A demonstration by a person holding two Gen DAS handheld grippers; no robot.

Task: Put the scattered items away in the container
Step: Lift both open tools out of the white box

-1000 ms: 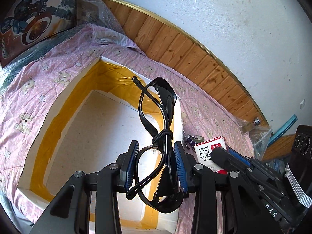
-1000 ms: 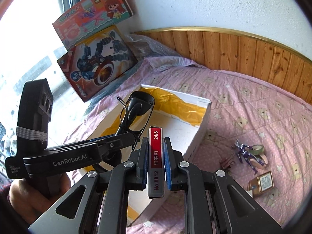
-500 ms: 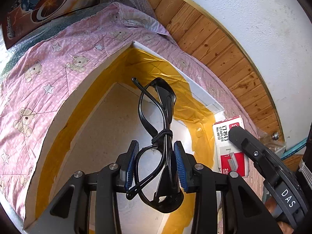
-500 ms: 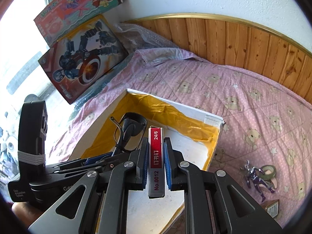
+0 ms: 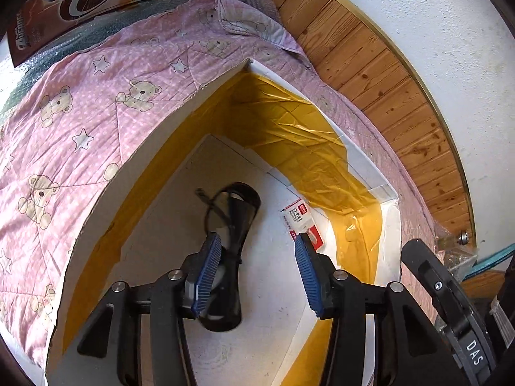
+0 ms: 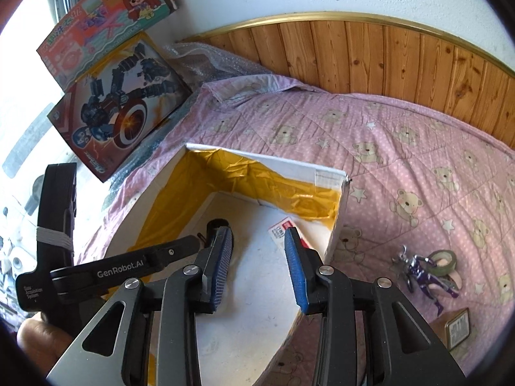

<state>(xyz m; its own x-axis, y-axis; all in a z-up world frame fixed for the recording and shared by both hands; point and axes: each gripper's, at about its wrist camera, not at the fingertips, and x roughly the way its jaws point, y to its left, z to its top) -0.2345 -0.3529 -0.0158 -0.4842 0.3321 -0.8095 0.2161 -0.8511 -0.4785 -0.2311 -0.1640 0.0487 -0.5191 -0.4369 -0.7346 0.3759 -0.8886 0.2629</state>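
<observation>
Two items are lying loose on the white floor of the foam box (image 5: 151,148), its walls lined with crinkled yellow tape: glossy black glasses (image 5: 238,212) at 12 o'clock of the left gripper (image 5: 257,270), and one red-and-white staple box (image 5: 301,222) at 1 o'clock. Both grippers are hovering with ribbed blue jaws spread, right gripper (image 6: 257,270) too. One purple figurine (image 6: 425,273) and one tape roll (image 6: 445,259) are waiting on the pink quilted bedspread (image 6: 402,135) at 3 o'clock.

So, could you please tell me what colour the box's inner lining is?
Glossy yellow lining, clearest in the left wrist view.
</observation>
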